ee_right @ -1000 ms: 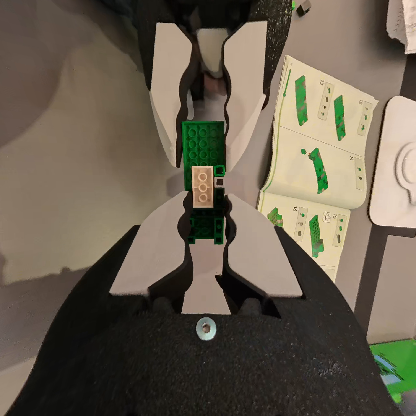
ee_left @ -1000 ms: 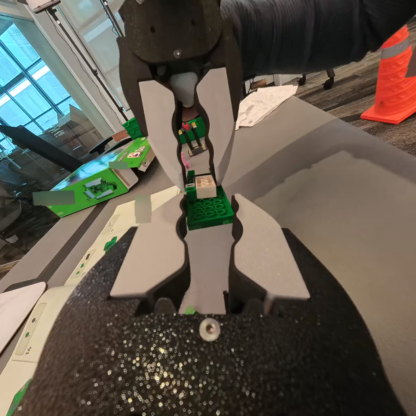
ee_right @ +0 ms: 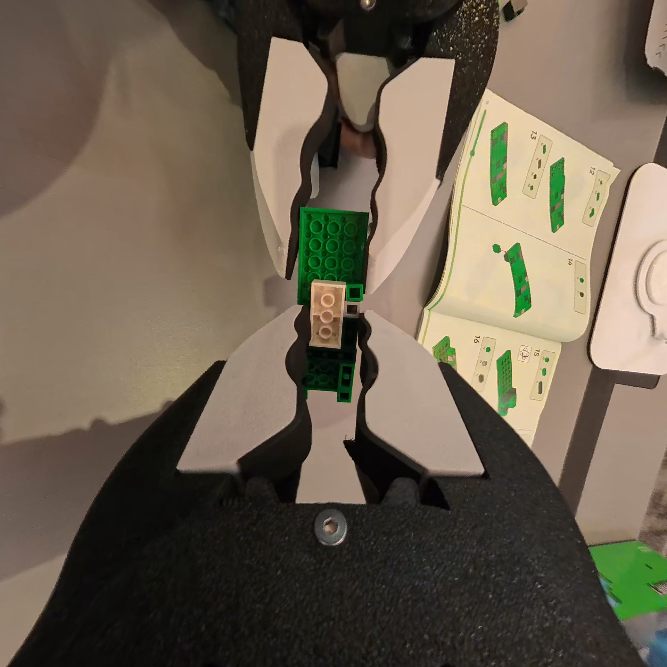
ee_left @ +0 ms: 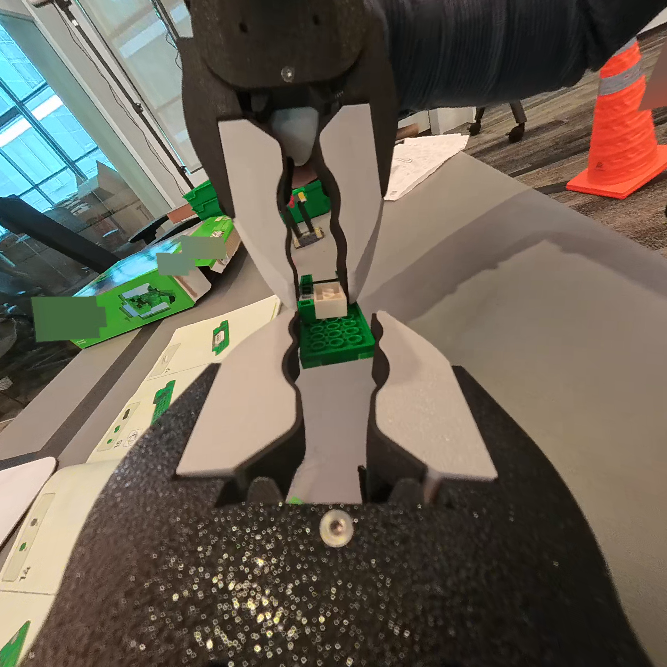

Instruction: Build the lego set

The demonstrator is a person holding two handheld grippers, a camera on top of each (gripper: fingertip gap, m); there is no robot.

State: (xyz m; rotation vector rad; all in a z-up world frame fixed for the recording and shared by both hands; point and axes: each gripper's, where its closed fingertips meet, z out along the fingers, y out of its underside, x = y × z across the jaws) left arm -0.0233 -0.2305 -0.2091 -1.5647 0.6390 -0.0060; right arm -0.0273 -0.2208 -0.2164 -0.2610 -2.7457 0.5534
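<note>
A glossy green studded plate [ee_left: 335,341] lies flat on the smooth grey table [ee_left: 541,361], carrying a cream brick [ee_left: 330,297] with three round studs and small square green pieces along one edge. The left gripper [ee_left: 334,317], matte grey fingers with wavy black foam edges on a speckled black body, clenches the plate's near end from both sides. The right gripper [ee_right: 330,310], of the same build, reaches in from the opposite end and closes around the cream brick; whether its pads truly press the brick I cannot tell. An open instruction booklet [ee_right: 519,260] lies just beside the plate, a green box [ee_left: 137,299] and an orange cone [ee_left: 624,126] farther off.
</note>
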